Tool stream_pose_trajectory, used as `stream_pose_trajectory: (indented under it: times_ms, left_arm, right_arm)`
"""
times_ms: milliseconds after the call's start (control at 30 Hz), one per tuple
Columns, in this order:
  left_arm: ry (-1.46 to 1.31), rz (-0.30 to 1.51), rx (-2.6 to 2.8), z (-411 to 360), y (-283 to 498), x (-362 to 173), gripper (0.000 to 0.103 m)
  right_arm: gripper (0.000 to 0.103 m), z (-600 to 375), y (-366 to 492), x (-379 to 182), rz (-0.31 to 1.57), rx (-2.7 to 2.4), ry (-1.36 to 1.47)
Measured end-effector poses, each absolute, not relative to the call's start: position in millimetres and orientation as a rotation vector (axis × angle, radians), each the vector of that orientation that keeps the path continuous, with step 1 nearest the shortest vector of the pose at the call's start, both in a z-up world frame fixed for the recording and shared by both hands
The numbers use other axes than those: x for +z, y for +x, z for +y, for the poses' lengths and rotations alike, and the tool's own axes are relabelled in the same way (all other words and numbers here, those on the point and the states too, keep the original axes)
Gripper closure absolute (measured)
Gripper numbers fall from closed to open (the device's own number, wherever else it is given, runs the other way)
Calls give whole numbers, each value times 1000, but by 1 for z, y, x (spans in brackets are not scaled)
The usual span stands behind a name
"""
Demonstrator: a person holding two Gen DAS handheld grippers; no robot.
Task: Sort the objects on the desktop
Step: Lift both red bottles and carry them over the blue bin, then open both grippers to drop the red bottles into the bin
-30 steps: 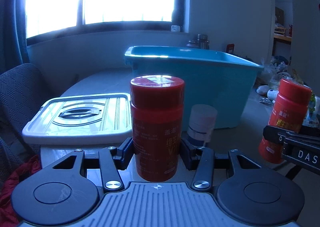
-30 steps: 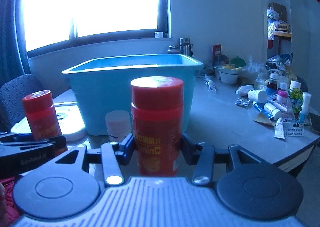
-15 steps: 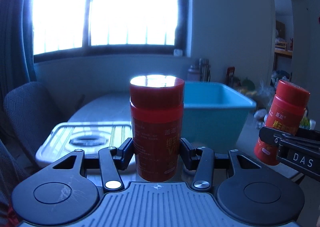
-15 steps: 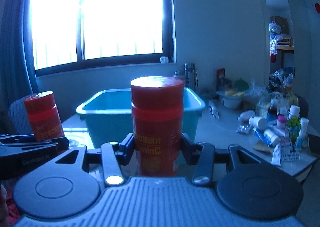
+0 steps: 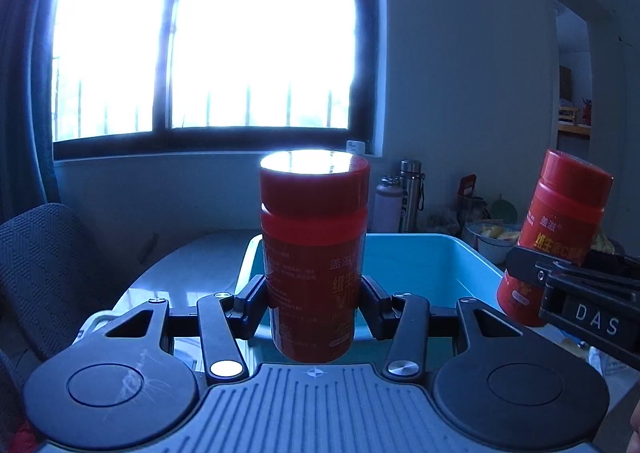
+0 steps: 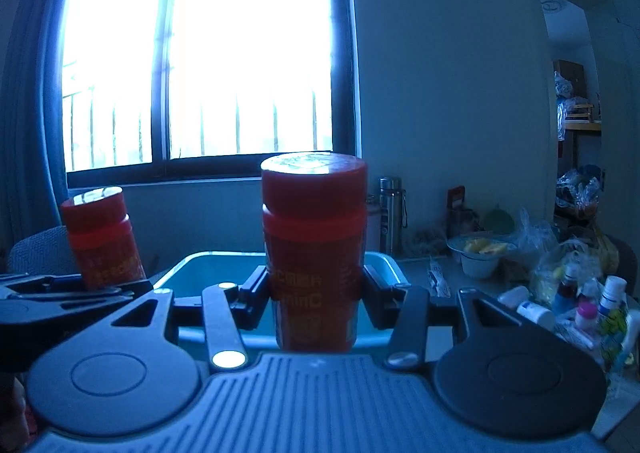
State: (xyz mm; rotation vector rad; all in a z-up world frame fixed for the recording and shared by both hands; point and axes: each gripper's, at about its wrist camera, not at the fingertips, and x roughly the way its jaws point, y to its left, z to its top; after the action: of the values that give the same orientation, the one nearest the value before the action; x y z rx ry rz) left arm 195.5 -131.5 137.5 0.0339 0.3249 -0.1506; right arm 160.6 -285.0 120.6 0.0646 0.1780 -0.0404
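A red bottle (image 5: 314,257) is pinched upright by the left tool (image 5: 314,307) and another red bottle (image 6: 315,253) by the right tool (image 6: 315,305), both held above the blue bin's (image 5: 472,253) near rim, presumably for dropping in

A bright barred window (image 5: 208,37) fills the back wall, a dark curtain (image 5: 20,73) at its left edge. Below it stands a grey chair (image 5: 44,273) — two steel flasks (image 5: 410,193) and a bowl of fruit (image 6: 478,253) sit further right.
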Motion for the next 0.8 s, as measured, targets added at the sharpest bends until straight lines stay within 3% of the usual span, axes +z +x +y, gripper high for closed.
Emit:
stream_pose_trajectory:
  times_ms: [667,700,800]
  left_arm:
    - [44,460,-189,-140,334,99,52]
    - [37,473,-195,-138,336,96,51]
    - [30,482,-202,-132,336,90,45]
  right_arm:
    - [54,-290,284,76,346,-67,86]
    - [51,-289,286,73,362,-63,85]
    - [18,-285,283,72,355,-79,78]
